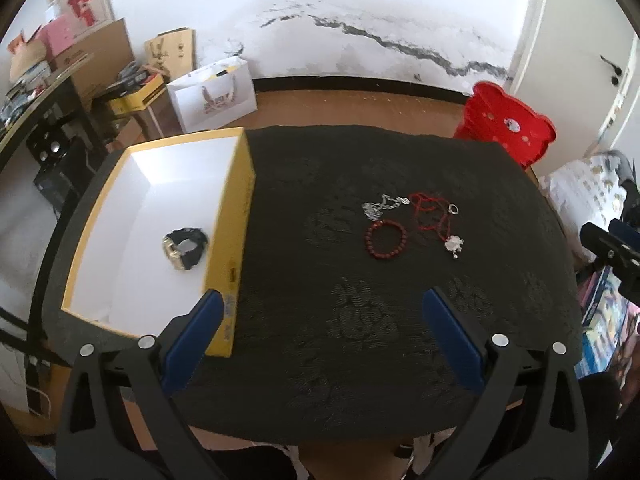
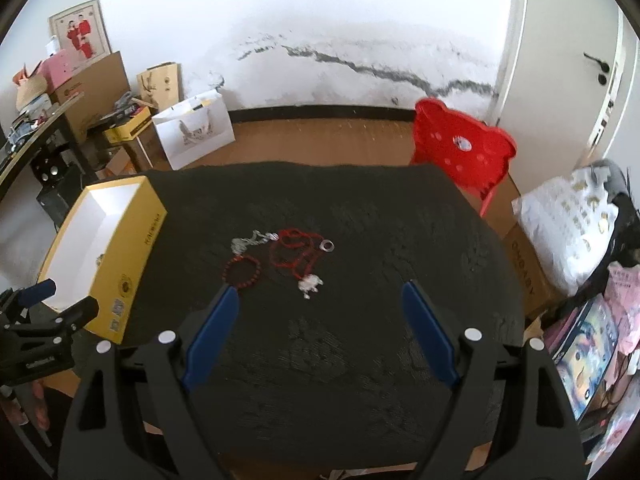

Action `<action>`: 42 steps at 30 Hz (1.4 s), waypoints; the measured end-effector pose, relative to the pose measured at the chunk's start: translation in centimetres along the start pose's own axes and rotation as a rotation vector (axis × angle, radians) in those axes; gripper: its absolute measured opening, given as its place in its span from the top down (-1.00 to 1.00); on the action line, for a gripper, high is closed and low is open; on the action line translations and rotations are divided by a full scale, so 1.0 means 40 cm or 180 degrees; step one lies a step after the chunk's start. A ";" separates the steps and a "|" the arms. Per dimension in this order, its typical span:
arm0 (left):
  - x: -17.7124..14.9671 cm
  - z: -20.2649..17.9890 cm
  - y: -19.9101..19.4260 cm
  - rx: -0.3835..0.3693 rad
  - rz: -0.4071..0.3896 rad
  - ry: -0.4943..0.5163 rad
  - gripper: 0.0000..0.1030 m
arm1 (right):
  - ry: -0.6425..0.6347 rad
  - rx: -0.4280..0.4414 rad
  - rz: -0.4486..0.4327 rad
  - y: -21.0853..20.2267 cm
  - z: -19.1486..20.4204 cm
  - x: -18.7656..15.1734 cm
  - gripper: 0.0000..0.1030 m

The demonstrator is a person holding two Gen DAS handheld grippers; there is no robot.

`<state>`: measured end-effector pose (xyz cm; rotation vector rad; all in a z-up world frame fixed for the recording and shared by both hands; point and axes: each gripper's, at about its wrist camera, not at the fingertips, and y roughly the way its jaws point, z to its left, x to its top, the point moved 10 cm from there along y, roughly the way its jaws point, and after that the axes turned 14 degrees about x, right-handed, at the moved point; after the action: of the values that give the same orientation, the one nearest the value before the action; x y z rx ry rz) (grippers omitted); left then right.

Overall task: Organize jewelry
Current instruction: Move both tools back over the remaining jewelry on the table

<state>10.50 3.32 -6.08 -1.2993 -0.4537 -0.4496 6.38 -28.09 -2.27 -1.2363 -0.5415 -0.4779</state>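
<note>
Watch (image 1: 185, 249) lies inside yellow box (image 1: 236, 240).

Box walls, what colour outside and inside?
Box: yellow outside, white inside; clearest in left wrist view.

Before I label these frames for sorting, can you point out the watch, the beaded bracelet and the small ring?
watch (image 1: 185, 249), left wrist view, on its gold case, inside the yellow box.
beaded bracelet (image 2: 256, 265), right wrist view, on its beads' right arc.
small ring (image 2: 327, 245), right wrist view, on its band.
</note>
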 end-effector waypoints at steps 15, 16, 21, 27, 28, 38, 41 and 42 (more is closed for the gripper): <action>0.025 -0.201 0.208 -0.0104 0.0199 0.0253 -0.88 | 0.0112 -0.0001 0.0199 0.200 -0.098 -0.002 -0.58; 0.024 -0.210 0.220 -0.0117 0.0219 0.0264 -0.88 | 0.0094 0.0007 0.0222 0.222 -0.099 0.000 -0.58; 0.026 -0.246 0.282 -0.0101 0.0285 0.0356 -0.88 | 0.0065 0.0046 0.0330 0.301 -0.111 -0.006 -0.58; 0.037 -0.274 0.329 -0.0107 0.0303 0.0358 -0.88 | 0.0081 0.0077 0.0410 0.381 -0.125 -0.018 -0.58; 0.038 -0.278 0.336 -0.0119 0.0306 0.0344 -0.88 | 0.0084 0.0081 0.0426 0.390 -0.125 -0.019 -0.58; 0.034 -0.332 0.437 -0.0149 0.0383 0.0361 -0.88 | 0.0108 0.0002 0.0534 0.473 -0.161 -0.041 -0.58; 0.036 -0.348 0.471 -0.0103 0.0417 0.0330 -0.88 | 0.0098 -0.0005 0.0529 0.481 -0.166 -0.036 -0.58; 0.038 -0.356 0.483 -0.0109 0.0416 0.0321 -0.88 | 0.0098 -0.0002 0.0528 0.483 -0.167 -0.036 -0.58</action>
<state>23.42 -6.63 -23.77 -1.3239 -0.2761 -0.4126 17.91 -29.41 -19.15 -1.2610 -0.4087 -0.3564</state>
